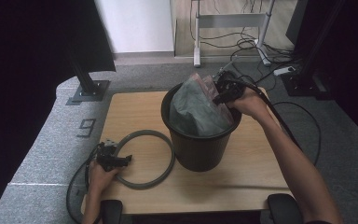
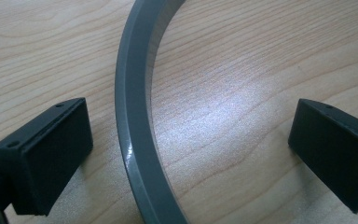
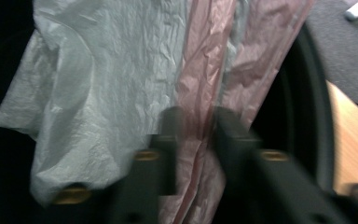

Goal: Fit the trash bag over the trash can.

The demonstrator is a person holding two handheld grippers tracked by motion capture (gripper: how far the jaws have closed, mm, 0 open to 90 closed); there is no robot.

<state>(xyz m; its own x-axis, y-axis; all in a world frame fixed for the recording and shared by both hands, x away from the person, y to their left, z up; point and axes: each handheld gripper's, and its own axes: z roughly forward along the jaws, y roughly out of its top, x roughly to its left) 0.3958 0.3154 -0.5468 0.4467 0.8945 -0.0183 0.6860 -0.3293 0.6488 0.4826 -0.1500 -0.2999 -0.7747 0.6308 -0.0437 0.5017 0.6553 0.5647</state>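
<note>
Looks like a liner-fitting job on a black bin (image 1: 200, 144), which stands mid-counter, a bit right of centre. The right tool (image 1: 223, 91) is up at the bin's far right rim, jaws pinched narrow on the plastic bag (image 1: 198, 109). In the right gripper view the two jaws clamp a pinkish fold of the bag (image 3: 200, 112) w/ the pale grey-white film bunched off to one side. The bag stands half out of the bin, crumpled, not yet spread over the rim, so I'd say the pinch is there to lift & open it.

The grey ring (image 1: 144, 158) lies flat on the wooden counter (image 1: 135, 107), near left of the bin, just beside it. Prob. the hoop that clamps the liner onto the rim. The left tool (image 1: 114, 159) sits at the ring's left arc, jaws wide apart. In the left gripper view the ring band (image 2: 135, 140) runs between both jaws, touching neither. Poised to grab, I reckon, not gripping yet.
</note>
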